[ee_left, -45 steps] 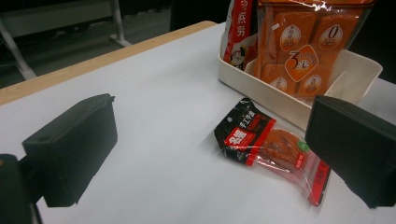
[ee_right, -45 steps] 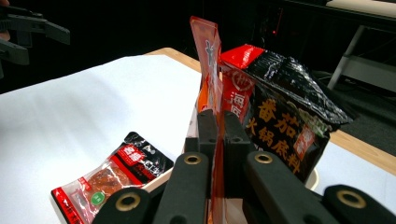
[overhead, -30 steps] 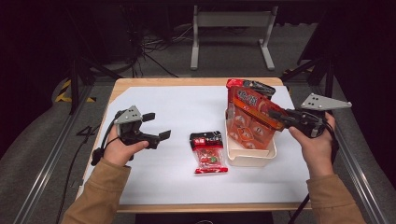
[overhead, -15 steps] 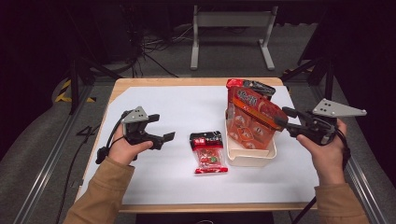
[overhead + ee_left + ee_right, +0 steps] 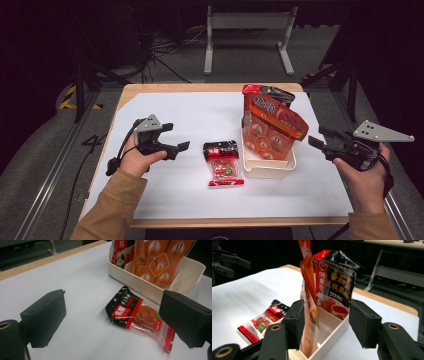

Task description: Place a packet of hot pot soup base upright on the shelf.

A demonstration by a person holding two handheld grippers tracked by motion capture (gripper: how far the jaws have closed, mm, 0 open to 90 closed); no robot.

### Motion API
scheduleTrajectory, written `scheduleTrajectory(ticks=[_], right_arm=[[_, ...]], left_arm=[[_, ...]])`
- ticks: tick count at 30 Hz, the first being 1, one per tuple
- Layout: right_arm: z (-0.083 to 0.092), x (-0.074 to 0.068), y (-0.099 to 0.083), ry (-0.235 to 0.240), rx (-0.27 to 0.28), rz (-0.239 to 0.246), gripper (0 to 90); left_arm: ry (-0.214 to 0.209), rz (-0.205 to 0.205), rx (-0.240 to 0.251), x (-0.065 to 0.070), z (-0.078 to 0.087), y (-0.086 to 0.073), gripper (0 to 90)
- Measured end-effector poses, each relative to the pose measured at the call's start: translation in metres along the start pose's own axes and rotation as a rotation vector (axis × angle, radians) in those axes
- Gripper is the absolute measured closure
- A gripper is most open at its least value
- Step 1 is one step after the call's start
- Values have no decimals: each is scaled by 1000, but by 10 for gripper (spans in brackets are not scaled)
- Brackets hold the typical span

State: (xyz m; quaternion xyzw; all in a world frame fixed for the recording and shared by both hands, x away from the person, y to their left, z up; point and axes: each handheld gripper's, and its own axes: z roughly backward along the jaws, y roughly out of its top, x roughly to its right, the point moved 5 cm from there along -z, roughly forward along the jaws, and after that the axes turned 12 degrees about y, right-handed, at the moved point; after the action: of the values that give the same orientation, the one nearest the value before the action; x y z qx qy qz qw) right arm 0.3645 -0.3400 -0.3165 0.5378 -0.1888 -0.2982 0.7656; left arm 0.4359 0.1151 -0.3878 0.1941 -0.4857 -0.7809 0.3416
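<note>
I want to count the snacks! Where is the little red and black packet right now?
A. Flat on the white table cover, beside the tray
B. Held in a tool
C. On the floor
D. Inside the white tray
A: the red and black packet lies flat on the white table cover, just left of the white tray, with neither tool touching it.

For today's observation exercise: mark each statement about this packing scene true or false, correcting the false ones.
1. The orange packet stands in the cream tray. True.
2. The right gripper clamps the orange packet. False: its jaws have just been opening and stand apart, off to the tray's right side.
3. A red-and-black sachet lies flat on the white sheet. True.
4. The left gripper holds the sachet. False: its jaws are open and empty, left of it.
5. The tray holds one packet. False: a dark packet stands behind.
</note>
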Motion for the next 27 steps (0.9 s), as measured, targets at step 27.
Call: scheduleTrajectory(ticks=[27], right_arm=[[-7,26,-49,-78,-78,-80,439]], left_arm=[[-18,10,-15,12,-46,6,160]])
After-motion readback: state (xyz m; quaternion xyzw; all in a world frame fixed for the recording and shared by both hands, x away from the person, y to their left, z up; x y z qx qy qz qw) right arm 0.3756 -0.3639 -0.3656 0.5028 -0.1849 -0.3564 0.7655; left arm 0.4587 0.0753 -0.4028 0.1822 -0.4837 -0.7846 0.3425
